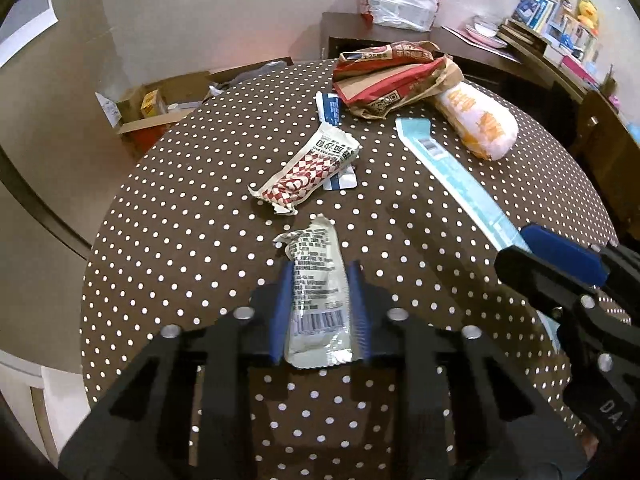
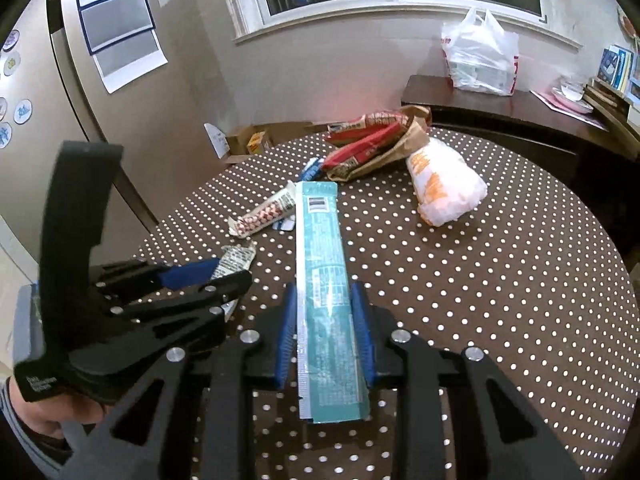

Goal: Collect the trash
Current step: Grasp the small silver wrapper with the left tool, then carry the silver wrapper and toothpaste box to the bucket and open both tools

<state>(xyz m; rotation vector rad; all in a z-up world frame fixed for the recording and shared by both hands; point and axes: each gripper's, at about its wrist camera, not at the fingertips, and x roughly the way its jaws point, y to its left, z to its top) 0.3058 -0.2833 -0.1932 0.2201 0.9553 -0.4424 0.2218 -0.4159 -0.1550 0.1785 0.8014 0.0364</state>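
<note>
My left gripper (image 1: pixel 320 276) is shut on a silver-white wrapper (image 1: pixel 316 288) with a barcode, held just above the dotted table (image 1: pixel 180 240). My right gripper (image 2: pixel 326 300) is shut on a long teal packet (image 2: pixel 324 280) that reaches toward the table's middle. In the left wrist view the teal packet (image 1: pixel 448 172) and the right gripper (image 1: pixel 556 256) show at the right. In the right wrist view the left gripper (image 2: pixel 200 276) and its wrapper (image 2: pixel 236 260) show at the left. A red-and-white checked wrapper (image 1: pixel 308 172) lies ahead of the left gripper.
At the table's far side lie a brown paper bag with red wrappers (image 1: pixel 396 80), a white-and-orange bag (image 1: pixel 476 120), and small blue-white packets (image 1: pixel 330 106). A cardboard box (image 1: pixel 152 108) stands on the floor at the left. A sideboard (image 2: pixel 500 108) holds a plastic bag (image 2: pixel 480 56).
</note>
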